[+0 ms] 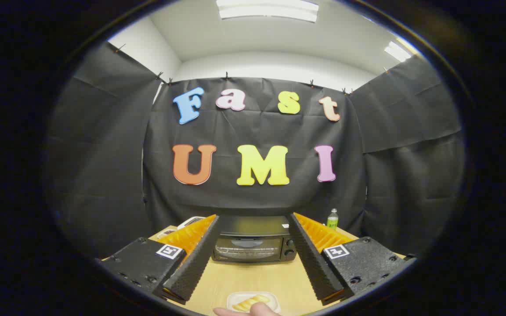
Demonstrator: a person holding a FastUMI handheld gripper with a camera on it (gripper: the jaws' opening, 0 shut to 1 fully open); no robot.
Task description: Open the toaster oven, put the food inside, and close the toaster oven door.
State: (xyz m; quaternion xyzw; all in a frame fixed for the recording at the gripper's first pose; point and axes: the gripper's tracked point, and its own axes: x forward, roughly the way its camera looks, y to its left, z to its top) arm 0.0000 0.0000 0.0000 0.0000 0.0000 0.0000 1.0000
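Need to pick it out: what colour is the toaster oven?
Black toaster oven, door closed, in the gripper view beyond the open gripper.

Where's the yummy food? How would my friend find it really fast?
Start at the black toaster oven at the far side of the wooden table, beyond the open tool. Come back toward the tool's near end to a small pale tray, with a hand at its edge. The food is the yellow pieces on it, the only yellow thing on the table.
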